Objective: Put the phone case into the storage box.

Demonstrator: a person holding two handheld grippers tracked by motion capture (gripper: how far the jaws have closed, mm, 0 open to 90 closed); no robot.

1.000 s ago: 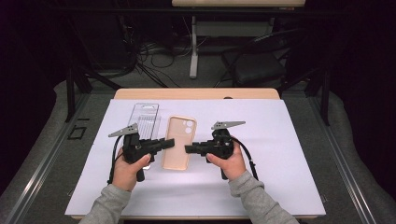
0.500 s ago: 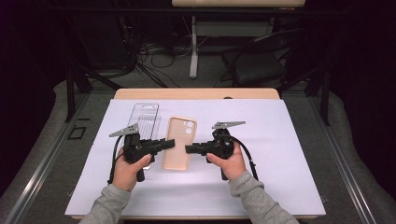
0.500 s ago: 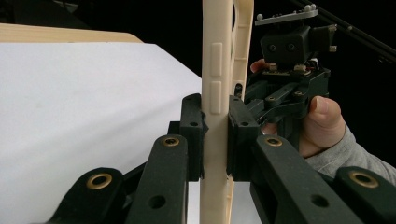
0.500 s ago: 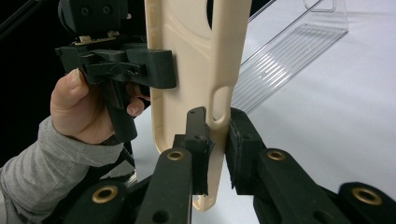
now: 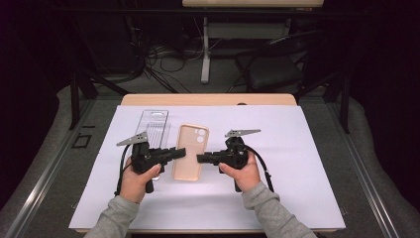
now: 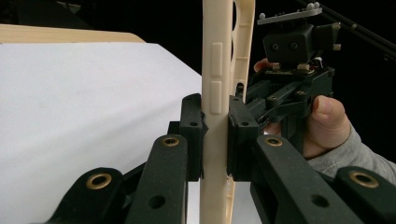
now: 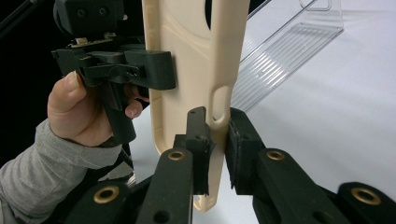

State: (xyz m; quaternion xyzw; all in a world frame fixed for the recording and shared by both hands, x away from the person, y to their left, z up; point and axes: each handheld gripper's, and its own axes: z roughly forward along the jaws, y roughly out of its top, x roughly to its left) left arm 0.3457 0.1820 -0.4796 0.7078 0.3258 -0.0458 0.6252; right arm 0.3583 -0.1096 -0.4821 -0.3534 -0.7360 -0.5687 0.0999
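A beige phone case [image 5: 189,148] sits flat at the middle of the white sheet [image 5: 297,163], and I cannot tell whether it is lifted off it. My left gripper [image 5: 181,152] comes in from the left and is shut on the case's left long edge. In the left gripper view the pads [image 6: 192,126] pinch that thin edge of the case [image 6: 215,56]. My right gripper [image 5: 201,158] faces it from the right and is shut on the opposite edge. In the right gripper view the case [image 7: 196,51] stands between the jaws of the right gripper [image 7: 215,135].
A clear ribbed plastic tray [image 5: 152,126] lies just beyond the left gripper, and also shows as the clear tray [image 7: 285,51] behind the case. The sheet covers a wooden table [image 5: 208,99]. A chair and cables stand on the dark floor beyond.
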